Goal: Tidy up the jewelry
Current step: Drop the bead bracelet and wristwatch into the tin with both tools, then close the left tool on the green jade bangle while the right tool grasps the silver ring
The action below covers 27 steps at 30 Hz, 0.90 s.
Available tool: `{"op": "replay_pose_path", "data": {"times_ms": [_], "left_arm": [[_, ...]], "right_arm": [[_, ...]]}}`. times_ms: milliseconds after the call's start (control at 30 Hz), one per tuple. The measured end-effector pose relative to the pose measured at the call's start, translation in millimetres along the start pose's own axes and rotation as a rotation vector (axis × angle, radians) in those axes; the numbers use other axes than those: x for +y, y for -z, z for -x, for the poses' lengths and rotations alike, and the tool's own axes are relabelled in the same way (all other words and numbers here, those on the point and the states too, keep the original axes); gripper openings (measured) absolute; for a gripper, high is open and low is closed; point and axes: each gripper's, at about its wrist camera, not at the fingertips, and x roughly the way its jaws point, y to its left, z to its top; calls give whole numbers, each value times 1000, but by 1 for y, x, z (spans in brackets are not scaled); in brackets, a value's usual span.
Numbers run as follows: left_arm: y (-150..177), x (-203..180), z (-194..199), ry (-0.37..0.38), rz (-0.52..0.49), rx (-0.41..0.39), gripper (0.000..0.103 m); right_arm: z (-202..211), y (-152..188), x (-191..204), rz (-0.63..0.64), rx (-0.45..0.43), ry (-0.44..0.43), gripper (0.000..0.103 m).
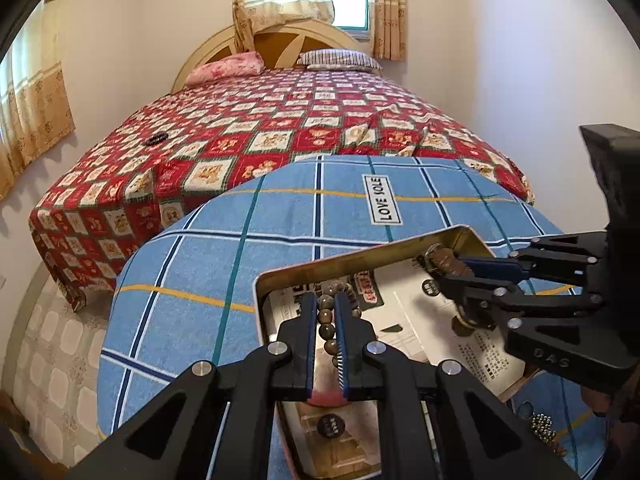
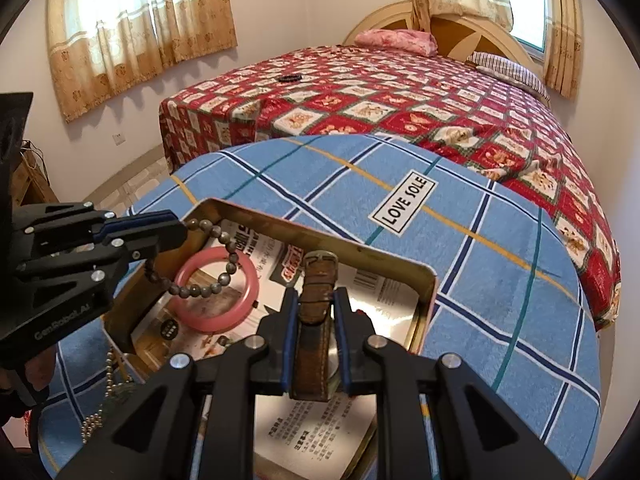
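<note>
Leather wristwatch [image 2: 316,312] is clenched in the right tongs [image 2: 316,316] over the metal tin [image 2: 426,304] on the blue-checked bench [image 2: 480,248]; left tongs [image 1: 325,320] grip a beaded bracelet [image 2: 208,264], which dangles above the pink bangle [image 2: 218,292] at 10 o'clock in the tin. Releasing both together risks the beads snagging the bangle or spilling over the tin's rim.

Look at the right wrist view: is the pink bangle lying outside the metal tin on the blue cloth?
No. The pink bangle lies inside the metal tin, partly under the bead bracelet hanging from the left gripper.
</note>
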Motion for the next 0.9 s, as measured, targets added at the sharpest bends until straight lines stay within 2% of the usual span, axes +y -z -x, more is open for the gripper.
{"op": "replay_pose_path", "data": {"times_ms": [67,100,133,167,400,733,900], "left_arm": [[-1,-2,0,-14,-10,-3,23],[-1,-1,2,-11,-9,-9,43],[-1,-1,3,-10,-5,-17,55],[-1,0,5,-12,-1,-28,57],[1,4,16,-15,4,-36,57],[10,4,31,-21,21,-39,57],[24,7,51,-39,39,-58,57]], "right_arm": [[-2,0,-1,-4,4,-1,20],[-3,0,-2,-9,4,1,21],[-3,0,-3,-13,3,3,21],[-3,0,-4,-18,-2,5,21],[8,-1,-4,-24,-26,11,23],[26,1,3,-16,-67,9,40],[50,9,6,-6,-92,22,44]]}}
